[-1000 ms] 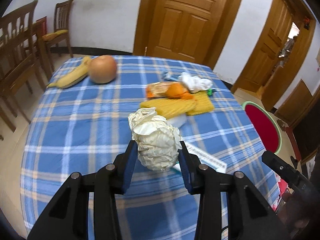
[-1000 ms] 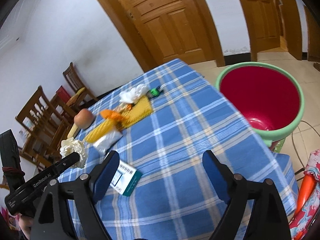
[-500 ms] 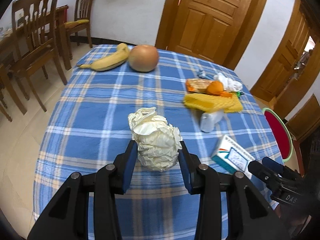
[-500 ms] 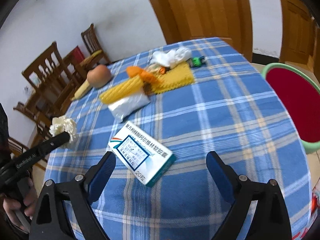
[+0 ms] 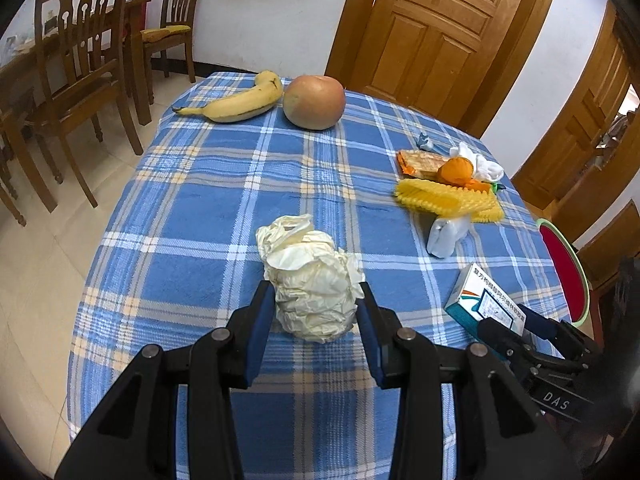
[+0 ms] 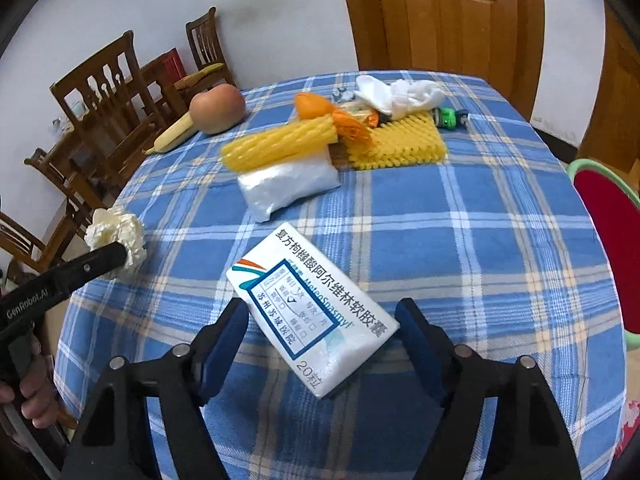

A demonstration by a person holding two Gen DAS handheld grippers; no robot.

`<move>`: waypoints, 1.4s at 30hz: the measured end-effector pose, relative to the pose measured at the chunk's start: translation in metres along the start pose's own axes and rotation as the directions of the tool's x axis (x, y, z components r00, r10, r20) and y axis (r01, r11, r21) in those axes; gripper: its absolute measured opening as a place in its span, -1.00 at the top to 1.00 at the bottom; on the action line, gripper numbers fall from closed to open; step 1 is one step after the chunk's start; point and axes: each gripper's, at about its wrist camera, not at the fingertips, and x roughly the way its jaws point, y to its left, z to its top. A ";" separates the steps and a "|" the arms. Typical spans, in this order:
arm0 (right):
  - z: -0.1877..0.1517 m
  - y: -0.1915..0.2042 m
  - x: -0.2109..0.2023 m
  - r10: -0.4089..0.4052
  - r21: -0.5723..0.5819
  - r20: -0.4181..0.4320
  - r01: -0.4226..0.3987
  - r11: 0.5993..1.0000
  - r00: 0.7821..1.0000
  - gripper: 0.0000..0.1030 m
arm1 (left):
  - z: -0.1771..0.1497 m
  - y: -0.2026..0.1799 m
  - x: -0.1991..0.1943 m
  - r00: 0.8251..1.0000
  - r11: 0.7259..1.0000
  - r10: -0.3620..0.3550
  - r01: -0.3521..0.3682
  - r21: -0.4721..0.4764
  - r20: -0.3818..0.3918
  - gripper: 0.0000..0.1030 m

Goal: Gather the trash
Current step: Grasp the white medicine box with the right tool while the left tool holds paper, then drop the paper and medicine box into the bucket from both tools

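Observation:
My left gripper (image 5: pixel 314 294) is shut on a crumpled cream paper ball (image 5: pixel 308 268), held just above the blue checked tablecloth (image 5: pixel 192 216). The same ball (image 6: pixel 118 230) shows at the left in the right wrist view, at the tip of the left gripper's finger (image 6: pixel 96 262). A white and teal medicine box (image 6: pixel 308 296) lies flat on the cloth, diagonally between the fingers of my right gripper (image 6: pixel 323 312). Its jaws are closing around the box, and the right pad still stands a little off it. The box (image 5: pixel 480 296) also appears at the right in the left wrist view.
A red bin with a green rim (image 6: pixel 608 232) stands off the table's right edge. Further back lie a clear plastic bag (image 6: pixel 288 184), yellow foam netting (image 6: pixel 280 144), orange peel (image 6: pixel 316 106), a white cloth (image 6: pixel 400 94), an apple (image 5: pixel 314 102) and a banana (image 5: pixel 236 104). Wooden chairs (image 5: pixel 76 72) stand at the left.
My right gripper has swung away from the bin and come down over the medicine box, its jaws narrowing. My left gripper, still holding the paper ball, has shifted left along the table.

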 end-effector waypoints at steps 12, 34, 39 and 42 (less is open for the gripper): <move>-0.014 -0.009 -0.013 0.020 0.033 0.034 -0.021 0.999 0.999 -0.28 | -0.001 -0.022 -0.004 1.000 0.999 -0.024 0.024 0.049 0.002 0.20; -0.027 -0.025 -0.038 0.010 0.111 0.102 -0.022 0.994 0.995 -0.24 | 0.001 -0.051 -0.013 0.997 0.991 -0.077 0.075 0.109 0.017 0.20; -0.026 -0.045 -0.059 -0.008 0.176 0.161 -0.020 0.984 0.987 -0.24 | 0.007 -0.078 -0.012 0.994 0.981 -0.109 0.105 0.165 0.015 0.20; -0.025 -0.059 -0.074 -0.029 0.216 0.201 -0.015 0.976 0.979 -0.24 | 0.011 -0.097 -0.010 0.991 0.971 -0.131 0.127 0.201 0.008 0.20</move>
